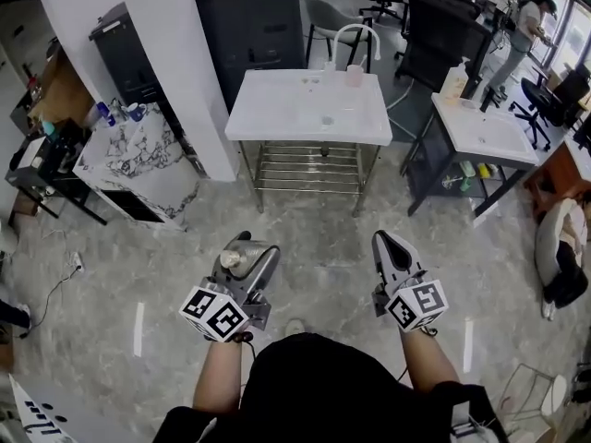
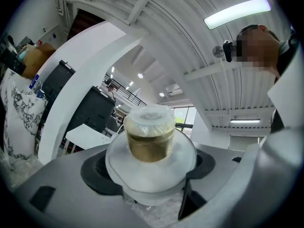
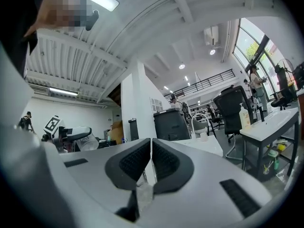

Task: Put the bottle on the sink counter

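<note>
My left gripper [image 1: 242, 258] is shut on a clear plastic bottle [image 2: 151, 152] with a gold neck band and a clear cap [image 1: 231, 259]; its jaws stand wide round the bottle's body. It points upward in front of me, over the marble floor. My right gripper [image 1: 391, 253] is shut with nothing between its pads [image 3: 151, 161], held beside the left one. The white sink counter [image 1: 268, 109] with a curved tap [image 1: 355, 33] stands ahead, some way off. In the right gripper view the left gripper with the bottle [image 3: 85, 142] shows at the left.
A marble-topped cabinet [image 1: 138, 160] with small bottles stands left of a white pillar [image 1: 175, 63]. A second white sink table [image 1: 485, 132] with a soap bottle [image 1: 453, 79] is at the right. Office chairs and a person [image 1: 526, 21] are at the back right.
</note>
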A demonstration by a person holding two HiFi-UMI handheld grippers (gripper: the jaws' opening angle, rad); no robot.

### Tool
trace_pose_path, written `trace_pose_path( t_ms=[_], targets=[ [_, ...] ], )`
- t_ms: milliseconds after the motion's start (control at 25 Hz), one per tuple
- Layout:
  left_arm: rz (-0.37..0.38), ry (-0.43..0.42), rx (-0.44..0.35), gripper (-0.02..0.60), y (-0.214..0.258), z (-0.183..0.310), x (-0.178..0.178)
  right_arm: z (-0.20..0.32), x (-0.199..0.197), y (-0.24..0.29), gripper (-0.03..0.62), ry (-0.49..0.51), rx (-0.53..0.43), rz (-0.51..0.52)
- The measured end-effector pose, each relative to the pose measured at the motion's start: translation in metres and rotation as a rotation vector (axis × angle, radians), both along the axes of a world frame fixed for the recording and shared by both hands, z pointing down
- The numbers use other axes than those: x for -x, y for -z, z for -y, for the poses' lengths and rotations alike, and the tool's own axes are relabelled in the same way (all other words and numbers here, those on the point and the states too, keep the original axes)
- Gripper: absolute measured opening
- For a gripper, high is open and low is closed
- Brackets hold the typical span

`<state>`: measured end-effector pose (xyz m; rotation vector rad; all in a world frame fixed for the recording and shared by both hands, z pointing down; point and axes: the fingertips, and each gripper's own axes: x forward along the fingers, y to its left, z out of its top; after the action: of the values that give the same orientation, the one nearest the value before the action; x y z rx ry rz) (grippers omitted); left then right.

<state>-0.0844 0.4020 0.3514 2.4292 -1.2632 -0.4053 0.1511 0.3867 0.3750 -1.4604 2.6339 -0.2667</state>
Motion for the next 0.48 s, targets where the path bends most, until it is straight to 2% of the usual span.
trace_pose_path(
  t_ms=[240,360,480],
  targets=[
    [0.060,-0.012,-0.025,0.351,-0.001,0.062,0.038,0.050,0.046,-0.001,0.032,-0.009,0.003,-0.004],
    [0.108,0.000,-0.044,0.351,-0.002,0.087,0.048,0.068,0.057,-0.005,0.032,-0.013,0.013,-0.016],
    [0.115,-0.001,-0.038,0.351,-0.006,0.103,0.049,0.083,0.059,-0.010,0.032,-0.016,0.023,-0.021]
  ],
)
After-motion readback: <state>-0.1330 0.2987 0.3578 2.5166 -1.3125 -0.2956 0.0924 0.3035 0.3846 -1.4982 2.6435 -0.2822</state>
